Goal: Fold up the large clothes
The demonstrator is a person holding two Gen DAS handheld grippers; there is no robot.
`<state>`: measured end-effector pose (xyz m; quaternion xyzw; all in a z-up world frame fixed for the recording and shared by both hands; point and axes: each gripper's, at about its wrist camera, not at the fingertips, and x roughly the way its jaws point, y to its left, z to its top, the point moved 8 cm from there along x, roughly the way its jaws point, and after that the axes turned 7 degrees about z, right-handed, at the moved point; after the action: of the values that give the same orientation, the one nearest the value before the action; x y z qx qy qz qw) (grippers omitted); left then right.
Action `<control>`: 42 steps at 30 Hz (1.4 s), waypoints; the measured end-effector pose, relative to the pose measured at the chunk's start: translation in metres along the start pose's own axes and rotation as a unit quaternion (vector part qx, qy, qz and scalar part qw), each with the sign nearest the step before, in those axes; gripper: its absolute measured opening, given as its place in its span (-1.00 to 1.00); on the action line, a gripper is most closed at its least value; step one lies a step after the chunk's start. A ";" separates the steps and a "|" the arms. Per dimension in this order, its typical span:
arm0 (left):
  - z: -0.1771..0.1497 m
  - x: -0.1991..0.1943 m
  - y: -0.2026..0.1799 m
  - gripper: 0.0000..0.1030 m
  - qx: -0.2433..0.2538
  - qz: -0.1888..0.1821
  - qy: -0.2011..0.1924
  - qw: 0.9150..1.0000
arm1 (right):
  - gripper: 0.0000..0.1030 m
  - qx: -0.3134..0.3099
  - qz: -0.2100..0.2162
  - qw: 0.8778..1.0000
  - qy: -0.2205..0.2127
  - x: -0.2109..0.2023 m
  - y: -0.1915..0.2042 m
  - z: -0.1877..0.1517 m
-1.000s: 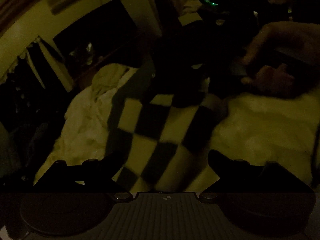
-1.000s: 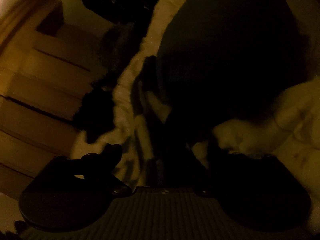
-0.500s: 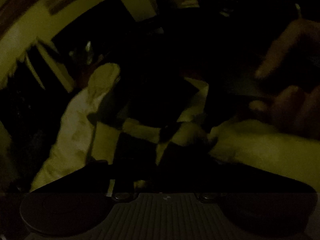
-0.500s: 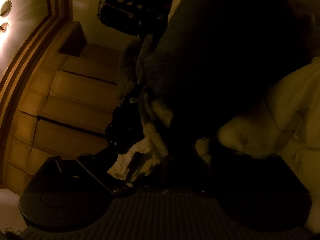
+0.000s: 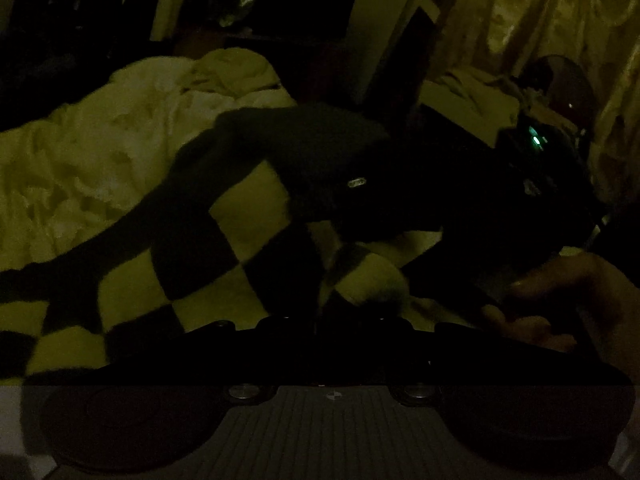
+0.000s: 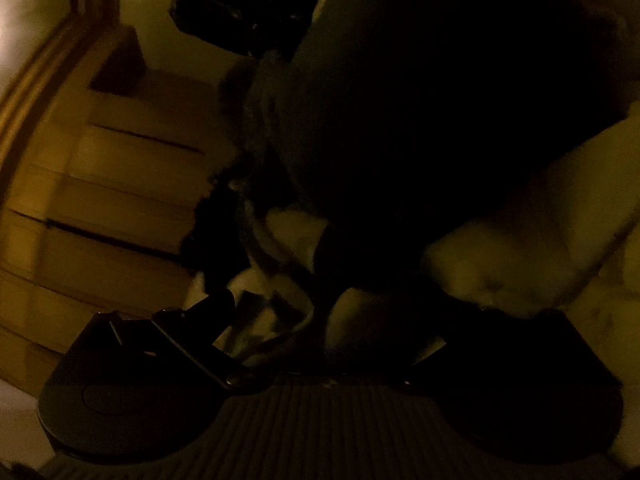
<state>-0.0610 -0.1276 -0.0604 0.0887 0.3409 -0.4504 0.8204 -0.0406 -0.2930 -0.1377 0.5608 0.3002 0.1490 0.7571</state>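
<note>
A large garment [image 5: 248,216] in black and pale checks lies across pale bedding [image 5: 100,152]. One dark part of it rises toward the right. My left gripper [image 5: 320,320] is low over the cloth and its jaws are closing, nearly together, with a bunched fold pressed between them. In the right wrist view the same garment [image 6: 400,120] fills the upper picture as a dark mass. My right gripper [image 6: 340,316] has its left finger [image 6: 216,308] well out to the side, with cloth bunched between the jaws. Its other finger is lost in the dark.
A person's hand [image 5: 568,292] is at the right, below a dark device with a green light [image 5: 534,140]. Patterned curtains [image 5: 540,20] hang behind it. Wooden drawers [image 6: 100,184] stand left of the bed. The pale bedding [image 6: 540,240] bulges at the right.
My left gripper's jaws went from wide open to almost together over the checkered cloth, and its view rolled and swung. The right gripper stays in the cloth, with its view slightly shifted.
</note>
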 end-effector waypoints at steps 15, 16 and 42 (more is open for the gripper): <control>0.023 -0.108 0.065 0.15 -0.091 0.009 -0.120 0.989 | -0.49 -0.072 0.033 0.997 -0.024 0.037 0.116 -0.005; 0.023 -0.122 0.081 0.14 -0.112 0.014 -0.132 0.985 | -0.49 -0.084 0.038 0.996 -0.018 0.049 0.129 -0.003; -0.107 -0.216 0.273 0.26 -0.351 0.196 -0.117 0.908 | -0.02 -0.091 0.059 0.978 0.177 0.309 0.187 -0.132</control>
<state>0.0281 0.2251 -0.0472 -0.1932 0.3542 -0.1387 0.9044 0.1380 0.0422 -0.0758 0.4712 0.3810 0.3173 0.7295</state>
